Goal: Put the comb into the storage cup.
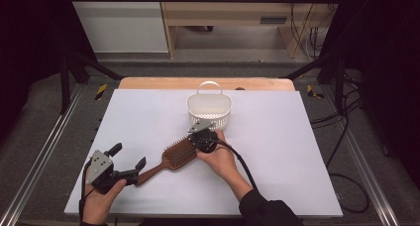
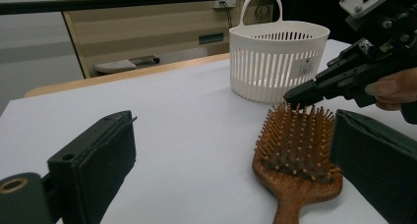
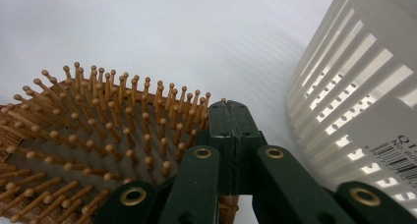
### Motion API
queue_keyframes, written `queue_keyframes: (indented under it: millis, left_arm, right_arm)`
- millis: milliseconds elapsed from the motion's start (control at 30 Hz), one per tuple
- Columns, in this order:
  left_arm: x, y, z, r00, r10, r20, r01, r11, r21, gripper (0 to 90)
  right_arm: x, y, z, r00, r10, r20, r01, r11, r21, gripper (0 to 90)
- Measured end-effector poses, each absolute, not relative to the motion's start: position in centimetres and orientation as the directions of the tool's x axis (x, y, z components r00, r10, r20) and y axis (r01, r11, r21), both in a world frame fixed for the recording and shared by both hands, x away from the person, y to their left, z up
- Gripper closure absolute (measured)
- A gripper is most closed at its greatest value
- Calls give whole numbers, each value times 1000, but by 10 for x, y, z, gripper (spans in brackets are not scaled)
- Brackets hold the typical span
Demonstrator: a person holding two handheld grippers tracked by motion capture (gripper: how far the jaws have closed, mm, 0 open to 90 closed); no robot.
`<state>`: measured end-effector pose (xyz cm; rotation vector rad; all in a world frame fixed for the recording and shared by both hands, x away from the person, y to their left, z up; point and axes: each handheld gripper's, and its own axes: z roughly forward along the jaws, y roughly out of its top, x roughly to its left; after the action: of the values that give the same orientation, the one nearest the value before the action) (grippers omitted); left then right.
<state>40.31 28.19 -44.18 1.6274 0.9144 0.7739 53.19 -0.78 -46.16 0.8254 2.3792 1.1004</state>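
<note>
Presently, at the left of the high view, the left gripper (image 1: 131, 157) is held low over the white table (image 1: 277, 186) near the front-left corner, in the person's left hand (image 1: 101, 198). Its jaws stand wide apart with nothing between the pads. The tip of the wooden hairbrush (image 1: 174, 156) handle lies just beside the nearer jaw; contact cannot be confirmed from above. In the left gripper view the same jaws rise at either edge, and the brush lies between and beyond them, nearer the right-hand jaw, bristles up.

Moving rightward, the hairbrush lies flat on the table at about centre, handle pointing toward the left gripper, paddle head toward the basket. Its bristle field (image 3: 98, 130) faces upward.

At the far end of the brush head sits the right gripper (image 1: 197, 135), carried by the person's right hand (image 1: 220, 159), its cable (image 1: 245, 169) trailing back along the forearm. Its jaws are closed together, pad against pad, as the right gripper view shows plainly; nothing is clamped between them. The closed tip rests at the edge of the bristles at the head's far end, seen also in the left gripper view (image 2: 305, 94); whether it presses on them cannot be told.

Just beyond, the white slotted basket (image 1: 210, 112) stands upright, handle raised, near the right gripper but apart from the brush. A barcode label (image 3: 393, 160) is on its wall.
</note>
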Motion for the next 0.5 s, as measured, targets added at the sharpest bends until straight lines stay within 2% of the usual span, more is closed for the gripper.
queue_keyframes:
  millis: [200, 267, 500]
  left_arm:
    - [404, 278, -443, 498, 867, 37, 204, -158, 966, 45]
    - [405, 278, -445, 500, 865, 32, 222, -164, 961, 45]
    - [409, 274, -450, 525, 850, 34, 275, -208, 939, 60]
  right_arm:
    - [534, -7, -462, -754, 649, -102, 340, 519, 784, 900]
    - [532, -11, -458, -744, 657, -124, 327, 520, 789, 867]
    - [509, -39, -438, -745, 654, -130, 277, 481, 832, 837]
